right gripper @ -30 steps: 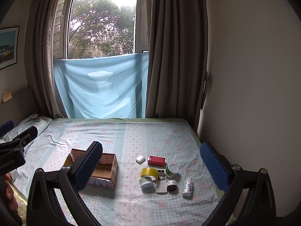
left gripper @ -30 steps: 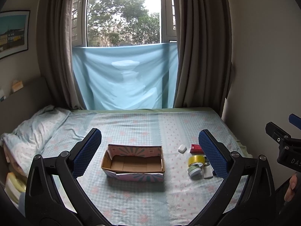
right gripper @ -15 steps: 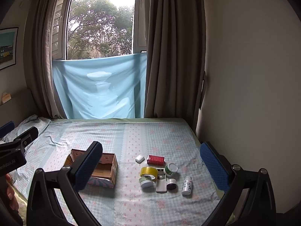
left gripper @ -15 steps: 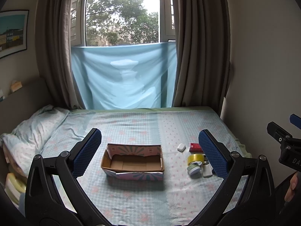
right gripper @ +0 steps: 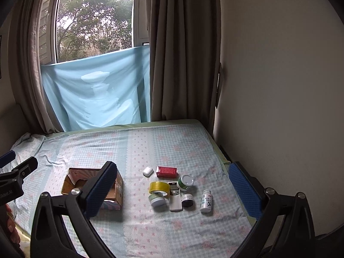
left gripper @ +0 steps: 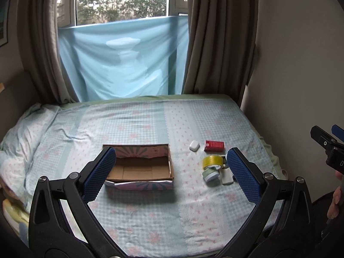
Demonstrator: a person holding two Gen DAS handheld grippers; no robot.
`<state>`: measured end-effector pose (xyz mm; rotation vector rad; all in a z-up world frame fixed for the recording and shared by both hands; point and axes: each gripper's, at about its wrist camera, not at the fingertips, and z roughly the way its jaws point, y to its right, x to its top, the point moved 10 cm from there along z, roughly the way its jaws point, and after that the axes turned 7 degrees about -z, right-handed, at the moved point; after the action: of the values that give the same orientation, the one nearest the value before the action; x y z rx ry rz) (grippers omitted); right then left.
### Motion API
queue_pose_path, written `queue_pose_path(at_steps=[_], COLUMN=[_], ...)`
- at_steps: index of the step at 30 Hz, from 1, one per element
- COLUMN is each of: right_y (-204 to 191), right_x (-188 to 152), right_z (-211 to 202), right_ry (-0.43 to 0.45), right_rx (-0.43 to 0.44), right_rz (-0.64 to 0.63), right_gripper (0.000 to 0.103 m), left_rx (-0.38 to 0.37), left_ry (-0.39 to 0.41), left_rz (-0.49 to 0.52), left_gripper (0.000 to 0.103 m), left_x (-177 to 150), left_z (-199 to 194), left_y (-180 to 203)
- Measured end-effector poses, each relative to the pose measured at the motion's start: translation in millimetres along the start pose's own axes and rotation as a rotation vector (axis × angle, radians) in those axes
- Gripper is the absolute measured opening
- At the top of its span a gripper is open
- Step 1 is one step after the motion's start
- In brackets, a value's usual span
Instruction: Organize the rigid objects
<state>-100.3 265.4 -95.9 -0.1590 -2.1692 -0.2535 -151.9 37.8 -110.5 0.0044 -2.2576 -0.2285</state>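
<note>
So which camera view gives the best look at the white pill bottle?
The right wrist view: the white pill bottle lies fully visible on the bed sheet. In the left wrist view, the left gripper finger hides it.

Cardboard box (right gripper: 92, 186) on bed (right gripper: 150, 146), left of item cluster. Earbud case (right gripper: 148, 171) and carton (right gripper: 166, 171) side by side behind cluster. Tape roll (right gripper: 159, 187) left of remote (right gripper: 175, 196); jar (right gripper: 185, 182) right. Small tub (right gripper: 157, 199) in front of tape roll. Pill bottle (right gripper: 206, 200) lying rightmost. Window sheet (right gripper: 96, 94) behind bed.
</note>
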Motion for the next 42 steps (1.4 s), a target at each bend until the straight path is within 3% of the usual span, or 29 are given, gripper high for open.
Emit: queue_pose_path(at_steps=[5,13,26,34,42], right_y=[21.0,45.7,55.5,41.5,31.8], right_x=[-6.7,-26.0,-128.2,-190.1,-226.0], right_z=[56.1,176.7,392.7,456.8,489.1], right_ry=[-0.064,-0.206,-0.553,-0.725,-0.816], right_rx=[0.016,0.114,0.271,0.346,0.361], right_rz=[-0.011,-0.028,0.054,0.146,0.145], right_gripper=[0.103,0.103,0.103,0.103,0.103], left_rx=[0.007,0.014,0.034,0.024,0.034], left_ry=[-0.120,-0.315,-0.678,-0.829,-0.863], left_rz=[-0.021,-0.053,-0.138,-0.245,-0.374], left_gripper=[0.103,0.103,0.102,0.102,0.102], left_x=[-23.3,-63.7,-178.4,-239.0,-269.4], left_z=[61.2,175.6,363.8,425.4,456.5], left_y=[22.8,71.1,115.3,127.0,123.0])
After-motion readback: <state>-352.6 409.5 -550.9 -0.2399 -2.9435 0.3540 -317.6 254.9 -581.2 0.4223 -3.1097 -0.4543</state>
